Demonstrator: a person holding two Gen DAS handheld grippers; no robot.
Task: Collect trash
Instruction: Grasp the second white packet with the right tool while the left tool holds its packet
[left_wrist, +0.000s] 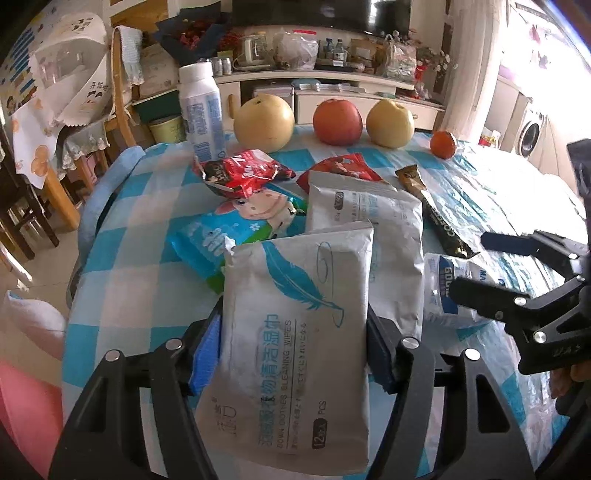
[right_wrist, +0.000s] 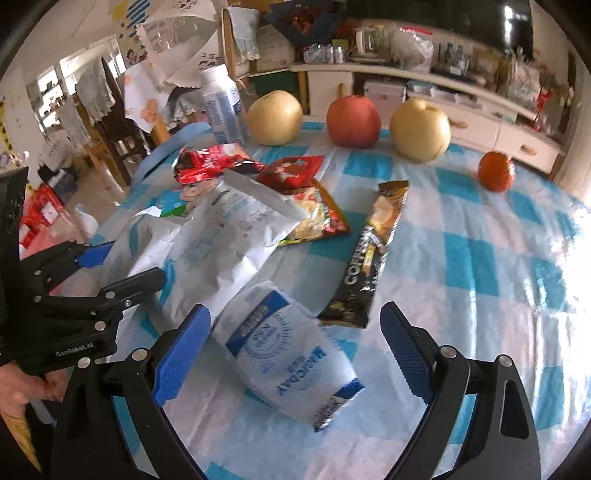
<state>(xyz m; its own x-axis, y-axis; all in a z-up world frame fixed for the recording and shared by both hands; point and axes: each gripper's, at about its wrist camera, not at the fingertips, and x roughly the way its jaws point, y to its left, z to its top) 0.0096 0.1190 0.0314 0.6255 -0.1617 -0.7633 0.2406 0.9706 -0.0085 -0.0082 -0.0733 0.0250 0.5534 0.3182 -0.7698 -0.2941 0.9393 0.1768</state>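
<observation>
Left hand-held gripper (left_wrist: 295, 354) around grey wipes pack (left_wrist: 295, 332).

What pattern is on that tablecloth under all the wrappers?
The tablecloth is a blue-and-white check, seen best in the right wrist view.

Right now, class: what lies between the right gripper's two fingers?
In the right wrist view, the open right gripper straddles a crumpled white-and-blue wrapper on the tablecloth.

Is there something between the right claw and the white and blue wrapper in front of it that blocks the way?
Nothing visible blocks it. The right claw is open, and the white and blue wrapper lies on the checked tablecloth already between its fingers. The coffee sachet lies beyond it. The left claw holds the wipes pack off to the side.
</observation>
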